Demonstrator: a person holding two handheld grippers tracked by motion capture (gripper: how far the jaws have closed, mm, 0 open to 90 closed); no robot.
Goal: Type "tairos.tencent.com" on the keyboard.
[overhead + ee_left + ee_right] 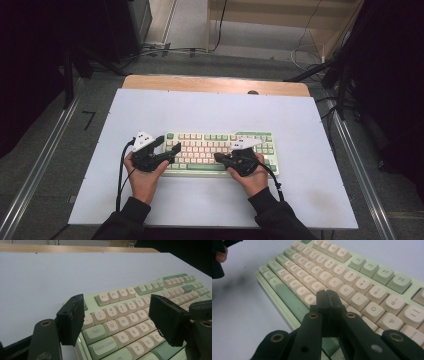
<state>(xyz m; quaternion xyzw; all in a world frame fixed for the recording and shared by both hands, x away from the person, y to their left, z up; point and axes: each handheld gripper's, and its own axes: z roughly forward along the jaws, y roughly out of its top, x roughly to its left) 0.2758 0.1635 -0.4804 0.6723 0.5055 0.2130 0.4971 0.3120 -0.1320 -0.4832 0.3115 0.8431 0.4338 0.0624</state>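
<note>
We see the keyboard [220, 150] lying on the near half of the white table [210, 110], with both claws over it. Our left claw [117, 322] stands wide apart above the keyboard's left end, its two jaws straddling the Q, A and Z columns with nothing gripped between them. Our right claw [328, 300] has its jaws pressed flat together, empty, the tips poised just above the keys near B and H; we cannot tell whether they touch a key.
</note>
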